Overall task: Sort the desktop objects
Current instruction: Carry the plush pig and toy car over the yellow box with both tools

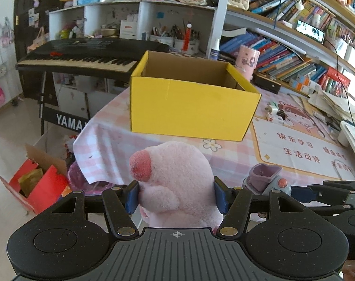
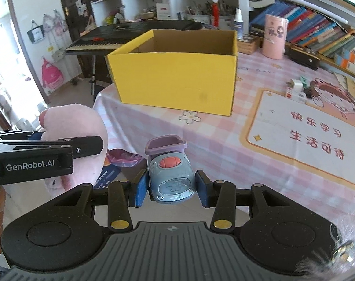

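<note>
At about 7 o'clock of the scene, the left gripper point(image 1: 176, 196) has its fingers closed on the pink plush toy point(image 1: 175, 182), and at 5 o'clock the right gripper point(image 2: 172, 188) holds the small blue toy car point(image 2: 171, 178) between its narrow fingers; both are in the air near the front edge of the surface point(image 2: 224, 135). At 12 o'clock stands the open yellow box point(image 2: 177, 79), and what shows of its inside looks empty. I judge the sorting as just begun: both toys wait to go in, and some small items point(image 2: 296, 89) at 2 o'clock remain.

keyboard stand point(image 1: 67, 120): "YAMA" | left gripper point(image 2: 37, 161): "GenRobot.AI" | toy car point(image 2: 171, 180): "VEHICLE"
</note>
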{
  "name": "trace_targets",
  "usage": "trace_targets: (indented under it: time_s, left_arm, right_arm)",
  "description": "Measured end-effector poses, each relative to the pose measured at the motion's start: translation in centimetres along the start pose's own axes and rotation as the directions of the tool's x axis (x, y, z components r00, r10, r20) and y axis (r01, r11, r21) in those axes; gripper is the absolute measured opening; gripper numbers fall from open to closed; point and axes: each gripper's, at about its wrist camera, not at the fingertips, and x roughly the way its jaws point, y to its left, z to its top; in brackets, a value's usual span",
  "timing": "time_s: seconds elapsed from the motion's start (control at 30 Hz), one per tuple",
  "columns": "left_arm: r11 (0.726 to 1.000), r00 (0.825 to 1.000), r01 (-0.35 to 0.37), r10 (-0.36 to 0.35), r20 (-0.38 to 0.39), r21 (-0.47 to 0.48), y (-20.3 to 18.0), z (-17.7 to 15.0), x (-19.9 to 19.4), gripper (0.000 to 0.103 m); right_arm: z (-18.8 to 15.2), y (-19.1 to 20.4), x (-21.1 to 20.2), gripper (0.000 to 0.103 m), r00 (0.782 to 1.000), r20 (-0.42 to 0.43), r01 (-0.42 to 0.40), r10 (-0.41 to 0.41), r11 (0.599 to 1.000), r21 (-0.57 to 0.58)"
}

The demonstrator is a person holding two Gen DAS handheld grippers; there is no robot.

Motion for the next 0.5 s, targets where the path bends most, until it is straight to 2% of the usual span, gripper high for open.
trace_targets:
  time_s: [0.5]
  left_arm:
    - [1.000,1.000,0.019,-0.020,0.021,0.022,-0.21,0.79,0.33,0.061]
  right_arm:
    - [0.89,0.17,-0.03,0.041,0.999,0.023,0.025,-0.025,1.000,0.003]
